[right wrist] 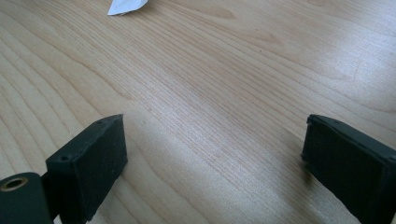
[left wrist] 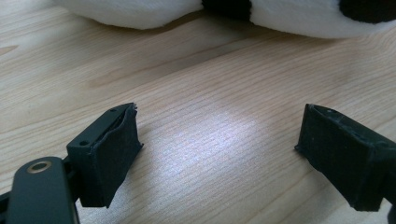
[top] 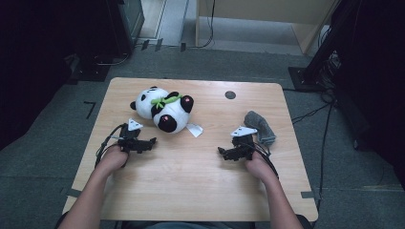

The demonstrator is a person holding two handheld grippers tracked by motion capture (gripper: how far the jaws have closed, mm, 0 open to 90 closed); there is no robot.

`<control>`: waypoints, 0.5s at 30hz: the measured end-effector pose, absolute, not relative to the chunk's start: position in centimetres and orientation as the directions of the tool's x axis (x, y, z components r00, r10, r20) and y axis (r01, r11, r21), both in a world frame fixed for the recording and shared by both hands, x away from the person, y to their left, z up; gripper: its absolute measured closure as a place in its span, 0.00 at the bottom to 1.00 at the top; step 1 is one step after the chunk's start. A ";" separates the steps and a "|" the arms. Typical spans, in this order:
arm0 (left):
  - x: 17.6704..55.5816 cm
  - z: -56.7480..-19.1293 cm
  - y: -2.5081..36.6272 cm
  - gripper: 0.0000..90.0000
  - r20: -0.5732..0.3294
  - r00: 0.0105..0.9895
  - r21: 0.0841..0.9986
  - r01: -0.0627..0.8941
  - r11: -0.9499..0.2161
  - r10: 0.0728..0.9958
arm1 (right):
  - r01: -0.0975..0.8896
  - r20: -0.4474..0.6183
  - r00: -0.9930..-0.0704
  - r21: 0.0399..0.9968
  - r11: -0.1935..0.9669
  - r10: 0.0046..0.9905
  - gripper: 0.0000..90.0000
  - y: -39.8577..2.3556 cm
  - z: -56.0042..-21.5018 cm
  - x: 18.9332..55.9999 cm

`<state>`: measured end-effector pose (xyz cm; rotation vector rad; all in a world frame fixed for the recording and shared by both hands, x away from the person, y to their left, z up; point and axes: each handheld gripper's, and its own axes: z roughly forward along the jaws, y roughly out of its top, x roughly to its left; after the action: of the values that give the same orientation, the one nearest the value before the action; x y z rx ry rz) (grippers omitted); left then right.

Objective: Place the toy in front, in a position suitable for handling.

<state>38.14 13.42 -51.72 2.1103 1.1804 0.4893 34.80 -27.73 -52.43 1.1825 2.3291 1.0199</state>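
Right, both my grippers sit low on the table [top: 191, 181], near edge, pointing inward. Left gripper [top: 152, 141] is on the near left w/ jaws spread wide, nothing between them, bare wood in the gap. Right gripper [top: 222, 151] is on the near right, same deal: jaws apart, nothing held.

Just beyond the left gripper, far-left of centre, lies the panda [top: 162, 108], a plush toy on its side w/ a green bit at the neck. In the left gripper view its white belly [left wrist: 140, 14] runs along the top, close ahead of my jaws but not touching them. A white tag [top: 194, 130] sticks out on its near-right side.

Handling, my guess: soft, light, squashy, not fragile, fur prob not slippery. Body looks too fat for one jaw span, so I'd pinch a limb, an ear or a fold of fur; tag's too flimsy to lift by. It'll sag, so two grips = better.

Far right of the right gripper there's a grey cloth [top: 260, 127], bunched up, well apart from the panda.
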 end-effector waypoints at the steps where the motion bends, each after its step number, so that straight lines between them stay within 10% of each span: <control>1: 38.2 -51.7 13.4 0.14 0.004 0.513 0.703 0.609 -0.368 0.858 | 0.560 0.023 -0.598 0.727 0.397 0.801 0.07 -27.7 -52.4 34.8; 15: 38.2 -51.6 13.6 0.16 0.011 0.536 0.697 0.601 -0.391 0.844 | 0.576 0.027 -0.574 0.723 0.380 0.818 0.05 -27.7 -52.4 34.7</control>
<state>38.19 13.57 -51.58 2.1287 1.1641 0.4871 34.66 -27.66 -52.43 1.2178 2.3097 1.0085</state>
